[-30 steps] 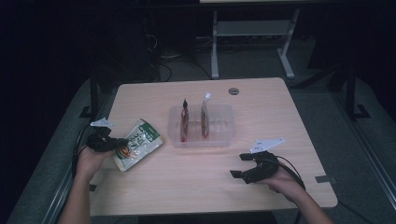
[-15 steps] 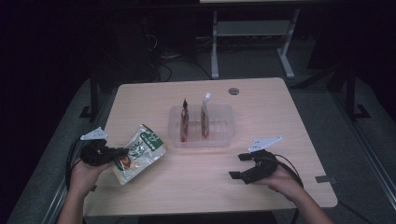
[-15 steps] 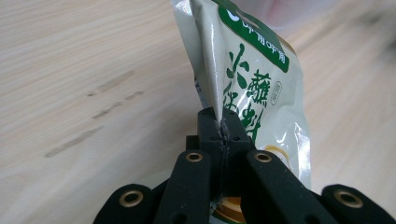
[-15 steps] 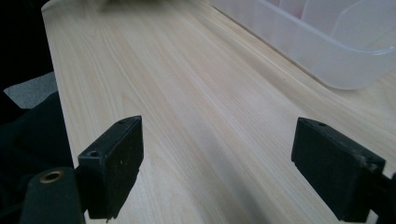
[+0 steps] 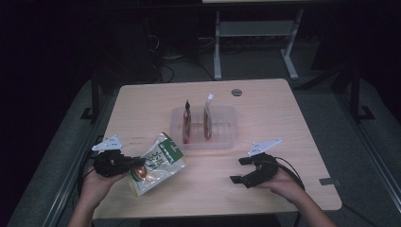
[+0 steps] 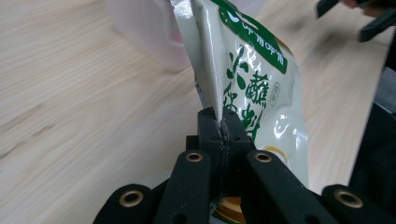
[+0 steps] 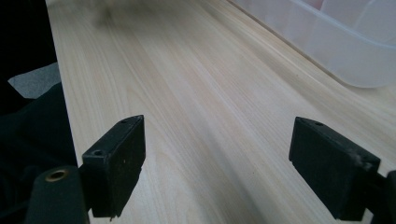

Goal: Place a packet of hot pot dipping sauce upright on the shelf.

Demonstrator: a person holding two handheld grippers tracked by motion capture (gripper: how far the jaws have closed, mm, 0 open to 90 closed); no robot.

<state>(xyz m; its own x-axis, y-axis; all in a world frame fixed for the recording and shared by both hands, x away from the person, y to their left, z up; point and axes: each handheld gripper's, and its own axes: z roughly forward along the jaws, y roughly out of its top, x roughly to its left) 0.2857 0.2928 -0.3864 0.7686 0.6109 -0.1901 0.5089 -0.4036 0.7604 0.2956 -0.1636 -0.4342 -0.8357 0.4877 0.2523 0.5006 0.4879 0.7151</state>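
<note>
Pale wooden table point(image 5: 265, 109) in a dark room. Green-and-white snack pouch point(image 5: 158, 163), flat a second ago, now hangs tilted above its near-left edge, pinched by my left gripper point(image 5: 124, 163), ready for the clear tray point(image 5: 227, 124). My right gripper point(image 5: 242, 170) rests with its jaws spread, holding nothing.

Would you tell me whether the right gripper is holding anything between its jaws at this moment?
No, the right gripper has its jaws standing wide apart over the bare wooden table, with nothing between them.
</note>
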